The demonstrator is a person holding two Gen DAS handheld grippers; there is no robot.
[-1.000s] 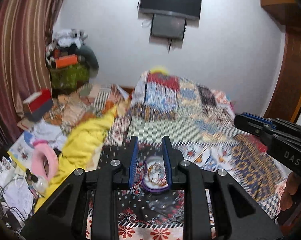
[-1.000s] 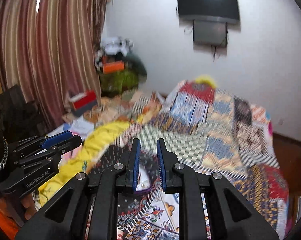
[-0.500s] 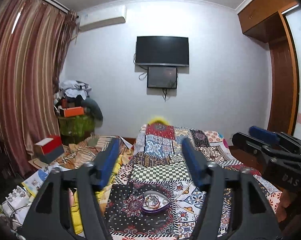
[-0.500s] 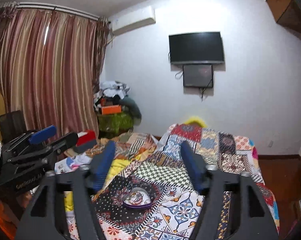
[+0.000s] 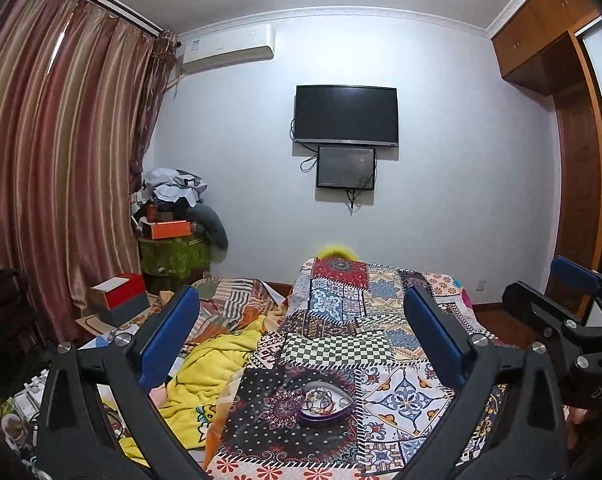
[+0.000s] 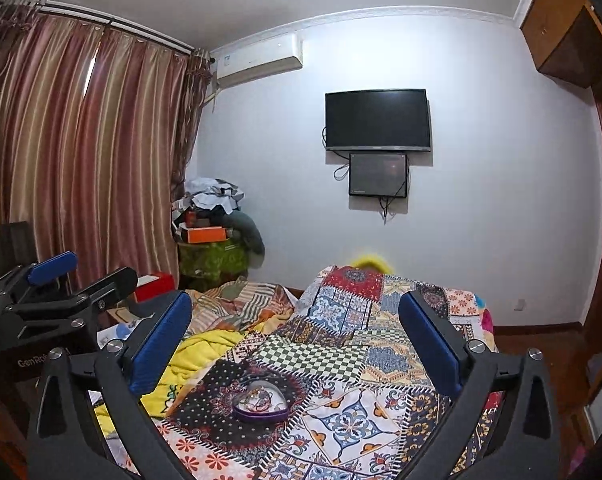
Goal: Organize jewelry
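Both tongs are raised above the bed (image 5: 341, 344), well apart from the box; the left tongs (image 5: 301, 340) stand wide open and empty, blue pads splayed to either side; the right tongs (image 6: 297, 344) stand wide open and empty likewise. The heart-shaped purple box (image 5: 325, 402) lies on the dark floral patch of the quilt (image 6: 341, 360), lid off, with a tangle of jewelry (image 5: 323, 396) inside; the pieces are too small to tell apart. A yellow blanket (image 5: 209, 372) is crumpled just left of the quilt. On the far wall hangs a TV (image 5: 345, 115), a smaller screen (image 5: 345, 167) under it; curtains (image 5: 61, 160) cover the left side.
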